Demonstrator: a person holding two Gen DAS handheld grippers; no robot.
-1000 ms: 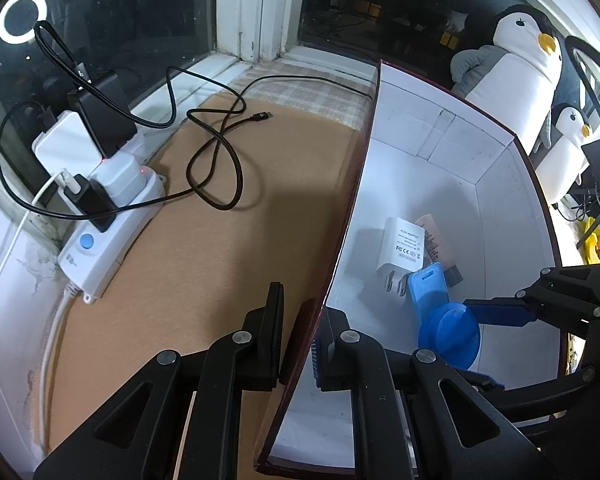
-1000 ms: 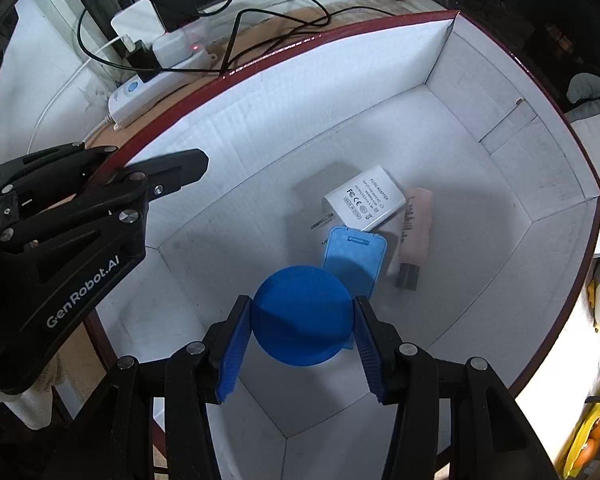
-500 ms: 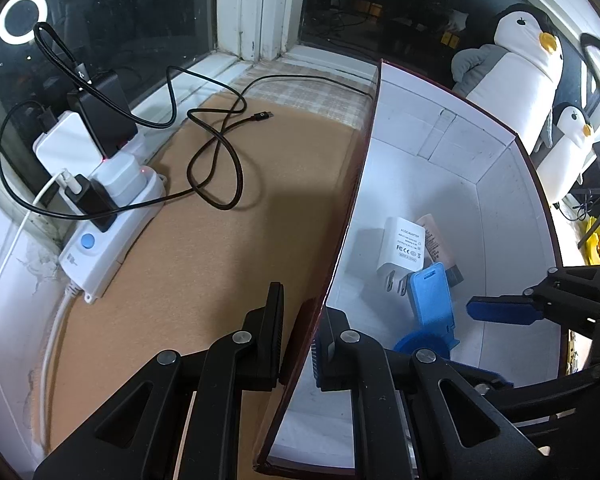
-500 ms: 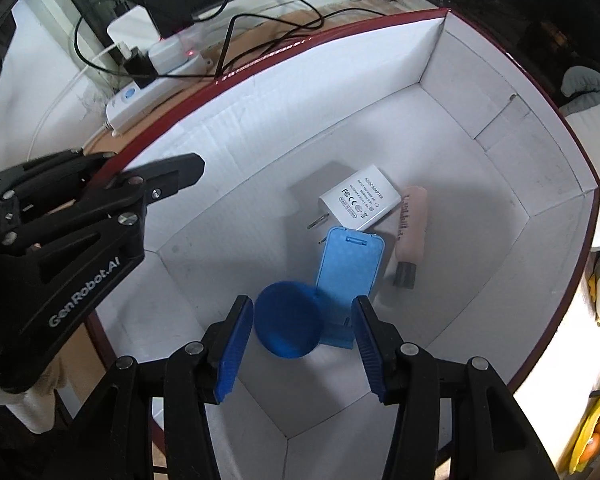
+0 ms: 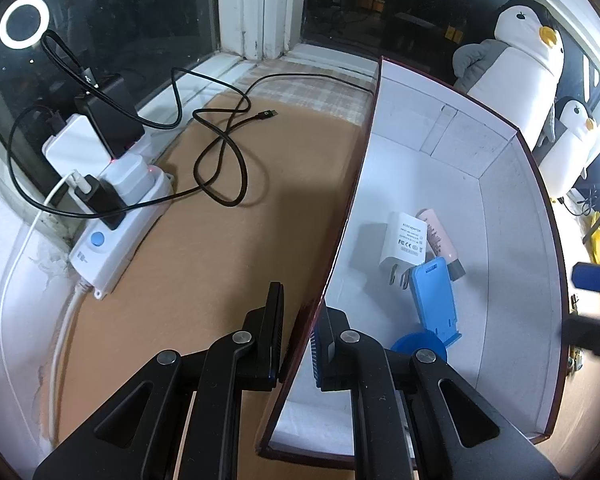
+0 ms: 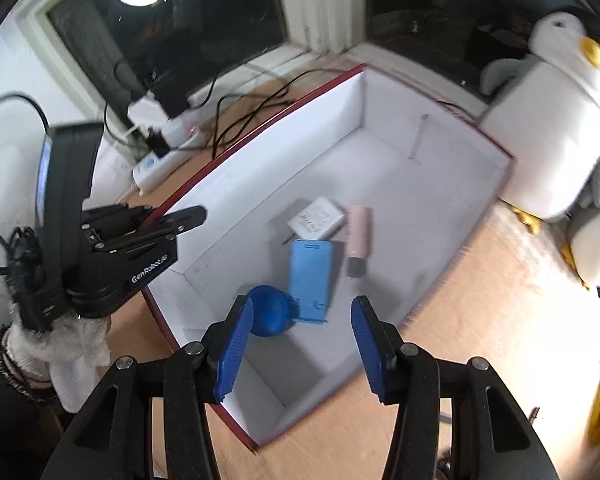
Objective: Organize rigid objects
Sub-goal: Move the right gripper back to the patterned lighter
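Left wrist view, left side of frame: white power strip [image 5: 118, 236] with plugged chargers, black cable [image 5: 220, 152] looped over the brown tabletop [image 5: 204, 280]. Bottom centre: left gripper [image 5: 298, 322] clamped tight on the near-left wall of the red-rimmed white box [image 5: 512, 216], one finger outside, one inside. Inside the box, right of centre: white adapter [image 5: 404, 240], pink tube [image 5: 440, 240] touching its right side, blue stand [image 5: 436, 300] just below them, blue round lid [image 5: 414, 345] at the stand's lower end, partly hidden by the gripper. Upper right: two penguin plush toys [image 5: 516, 72] outside the box.

Right wrist view, blurred: a gloved hand [image 6: 72, 344] at lower left carries the left gripper on the box wall. Bottom centre: right gripper [image 6: 302, 340] above the box, jaws apart and empty; the lid lies on the box floor by the left finger [image 6: 234, 354], not touched.
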